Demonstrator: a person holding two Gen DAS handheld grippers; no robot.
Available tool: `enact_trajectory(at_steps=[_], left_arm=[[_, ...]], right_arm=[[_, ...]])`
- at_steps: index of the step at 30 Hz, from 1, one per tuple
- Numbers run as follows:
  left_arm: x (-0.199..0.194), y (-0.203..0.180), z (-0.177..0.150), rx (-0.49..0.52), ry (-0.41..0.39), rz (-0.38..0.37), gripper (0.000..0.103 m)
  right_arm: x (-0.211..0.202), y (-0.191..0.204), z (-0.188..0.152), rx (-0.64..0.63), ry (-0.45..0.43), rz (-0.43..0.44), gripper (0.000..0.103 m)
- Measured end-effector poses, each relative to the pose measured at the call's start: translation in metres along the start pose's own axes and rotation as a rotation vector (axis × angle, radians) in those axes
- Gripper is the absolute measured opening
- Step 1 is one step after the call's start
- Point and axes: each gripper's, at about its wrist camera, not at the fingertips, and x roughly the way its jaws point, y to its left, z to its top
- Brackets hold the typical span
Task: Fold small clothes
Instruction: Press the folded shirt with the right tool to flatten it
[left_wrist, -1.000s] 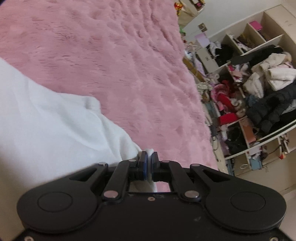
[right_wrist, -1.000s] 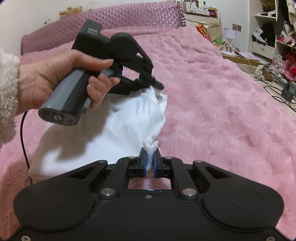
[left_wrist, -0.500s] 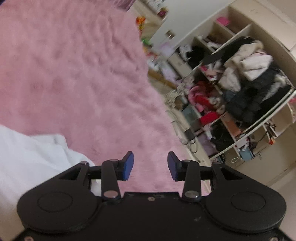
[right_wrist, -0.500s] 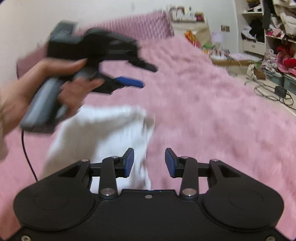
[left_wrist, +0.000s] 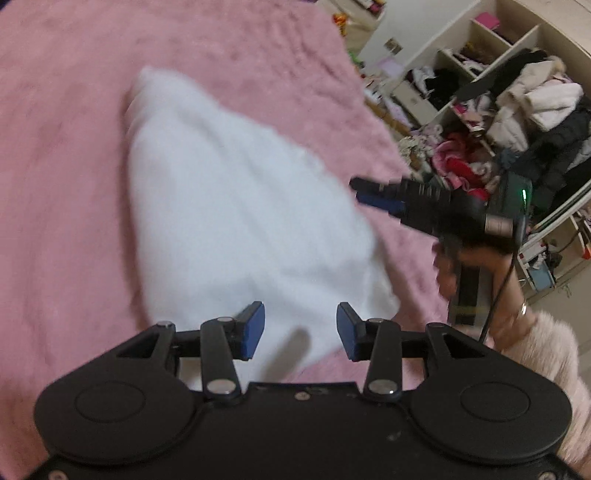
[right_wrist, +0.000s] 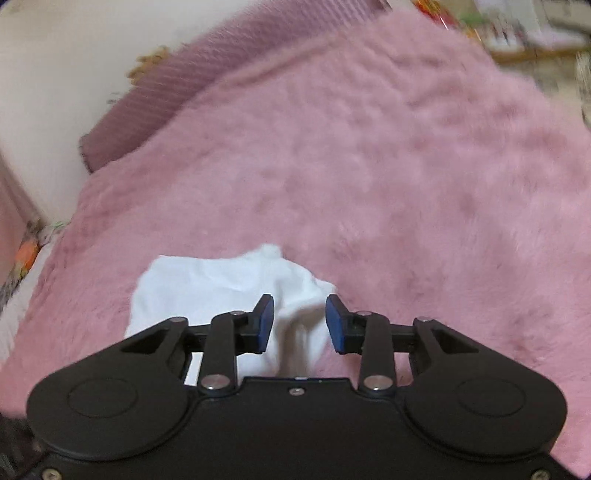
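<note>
Both tools are empty now. My left tool (left_wrist: 300, 328) has just been opening and its jaws stand apart with nothing between the pads; the white garment (left_wrist: 236, 214) lies on the pink bed cover (left_wrist: 66, 155) just ahead of and below it. My right tool (right_wrist: 300, 323) has its jaws apart too, after opening and then drawing in a little, and they pinch nothing. In its own view the garment (right_wrist: 229, 291) sits directly ahead of and under the fingertips, with a rumpled ridge running up between them. From the left wrist I see the right tool (left_wrist: 384, 195) hovering beyond the garment's right edge, held by a hand (left_wrist: 465, 266) in a fluffy sleeve.

I judge one fold is laid and the cloth released. The risk from here: the fold looks puffy and uneven, so it may spring back or slide on the plush cover if I brush it while moving away. If I re-grip that raised ridge rather than a clean edge, I could drag both layers and undo the fold. Both views are blurred, so I cannot tell exactly where the edges lie.
</note>
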Motion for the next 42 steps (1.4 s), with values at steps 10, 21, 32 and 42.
enact_trajectory(at_steps=[10, 21, 32, 42], left_arm=[[0.010, 0.023, -0.007, -0.073, -0.007, -0.044, 0.044], [0.003, 0.021, -0.010, -0.054, 0.016, -0.050, 0.045], [-0.021, -0.003, 0.020, -0.061, -0.158, -0.110, 0.044], [0.014, 0.026, 0.021, -0.130, -0.079, -0.025, 0.047]], right_arm=[[0.030, -0.005, -0.004, 0.146, 0.036, 0.082, 0.005], [0.021, -0.003, 0.000, -0.039, -0.007, -0.110, 0.001], [-0.022, 0.062, -0.015, -0.225, -0.026, 0.179, 0.002], [-0.003, 0.056, -0.045, -0.283, 0.100, 0.004, 0.002]])
